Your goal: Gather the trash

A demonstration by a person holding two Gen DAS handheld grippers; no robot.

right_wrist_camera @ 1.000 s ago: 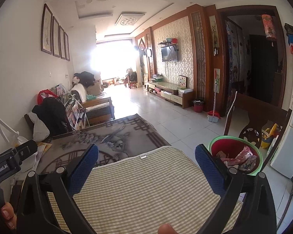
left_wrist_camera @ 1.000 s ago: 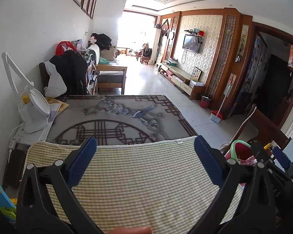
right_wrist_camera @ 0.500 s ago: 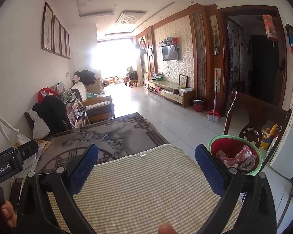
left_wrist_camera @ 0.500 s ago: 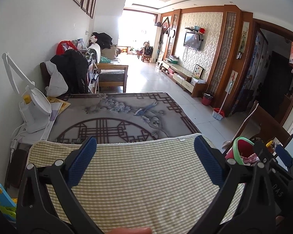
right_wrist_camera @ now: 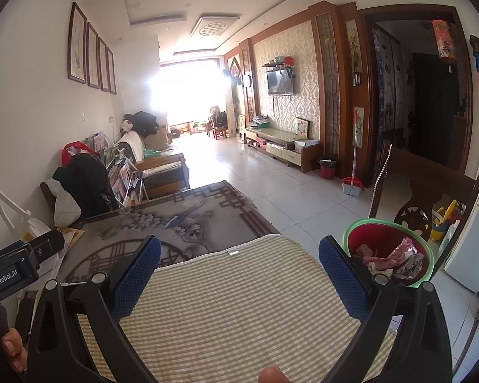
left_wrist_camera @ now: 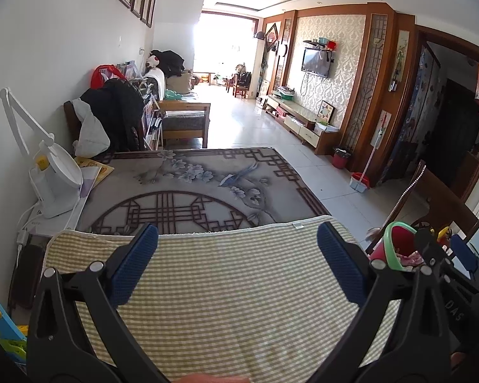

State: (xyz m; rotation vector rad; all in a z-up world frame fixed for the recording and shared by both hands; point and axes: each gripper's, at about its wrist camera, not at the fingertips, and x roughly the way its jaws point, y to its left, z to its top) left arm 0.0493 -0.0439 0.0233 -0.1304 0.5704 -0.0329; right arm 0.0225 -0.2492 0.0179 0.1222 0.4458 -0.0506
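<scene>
A red bin with a green rim [right_wrist_camera: 388, 242] stands on the floor off the table's right edge and holds crumpled pink and white wrappers [right_wrist_camera: 396, 257]. It also shows in the left wrist view [left_wrist_camera: 396, 244], partly hidden behind the right gripper's body. My left gripper [left_wrist_camera: 238, 266] is open and empty above the green checked mat [left_wrist_camera: 233, 293]. My right gripper [right_wrist_camera: 239, 274] is open and empty above the same mat [right_wrist_camera: 233, 300], just left of the bin. I see no loose trash on the mat.
A grey patterned cloth [left_wrist_camera: 188, 188] covers the far half of the table. A white desk lamp [left_wrist_camera: 51, 172] stands at its left edge beside books. A wooden chair [right_wrist_camera: 424, 198] stands behind the bin. A colourful toy [left_wrist_camera: 3, 328] lies at the near left.
Both grippers stay open and empty. The left wrist view has shifted slightly, showing a little more of the bin; the right one has barely moved.
</scene>
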